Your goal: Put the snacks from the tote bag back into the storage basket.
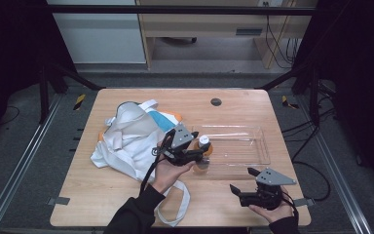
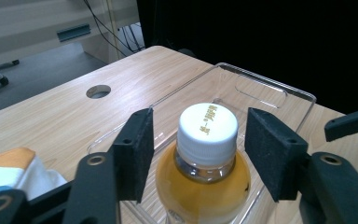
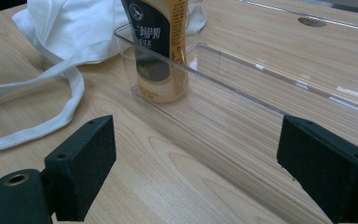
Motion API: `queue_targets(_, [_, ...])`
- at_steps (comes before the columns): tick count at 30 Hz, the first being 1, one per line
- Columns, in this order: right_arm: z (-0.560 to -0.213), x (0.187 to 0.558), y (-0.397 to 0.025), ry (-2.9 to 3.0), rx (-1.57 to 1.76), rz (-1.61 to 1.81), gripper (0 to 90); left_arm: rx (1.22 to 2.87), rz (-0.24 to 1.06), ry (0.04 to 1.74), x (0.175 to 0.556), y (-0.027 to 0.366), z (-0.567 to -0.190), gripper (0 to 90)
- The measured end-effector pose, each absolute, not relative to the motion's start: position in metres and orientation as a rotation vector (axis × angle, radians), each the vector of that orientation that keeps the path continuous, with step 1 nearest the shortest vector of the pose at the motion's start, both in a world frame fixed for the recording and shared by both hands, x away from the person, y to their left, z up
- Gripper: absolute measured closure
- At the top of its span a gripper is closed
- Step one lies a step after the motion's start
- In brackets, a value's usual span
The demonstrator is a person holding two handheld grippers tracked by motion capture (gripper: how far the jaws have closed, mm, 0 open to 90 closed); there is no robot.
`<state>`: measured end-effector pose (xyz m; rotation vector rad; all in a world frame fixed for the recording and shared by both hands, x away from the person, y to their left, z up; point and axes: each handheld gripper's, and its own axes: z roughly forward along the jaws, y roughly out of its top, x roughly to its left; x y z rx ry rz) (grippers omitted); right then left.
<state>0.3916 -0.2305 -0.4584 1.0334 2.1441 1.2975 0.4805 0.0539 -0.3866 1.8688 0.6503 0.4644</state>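
A bottle of amber drink with a white cap (image 1: 204, 142) (image 2: 207, 126) stands upright in the left end of a clear plastic tray (image 1: 264, 146) (image 2: 261, 77). My left gripper (image 1: 203, 153) (image 2: 207, 156) is open, its pads on either side of the bottle's neck with a gap at each side. The right gripper (image 1: 242, 181) (image 3: 196, 172) is open and holds nothing, low over the table in front of the tray's near wall (image 3: 242, 93). The bottle's dark label (image 3: 161, 46) faces it through that wall.
A white cloth bag (image 1: 126, 136) (image 3: 74, 28) lies crumpled left of the tray, one strap (image 1: 175, 207) (image 3: 51, 107) trailing toward the front edge. A round cable hole (image 1: 216, 102) (image 2: 98, 91) sits at the table's far middle. Bare wood lies around the right gripper.
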Motion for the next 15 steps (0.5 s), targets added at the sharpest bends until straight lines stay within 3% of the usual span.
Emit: queue_targets(15, [-0.458,0.391,-0.231,2.137,1.042,1.295,12.0,1.943,0.501,0.628,0.463,0.098,-0.380,34.5])
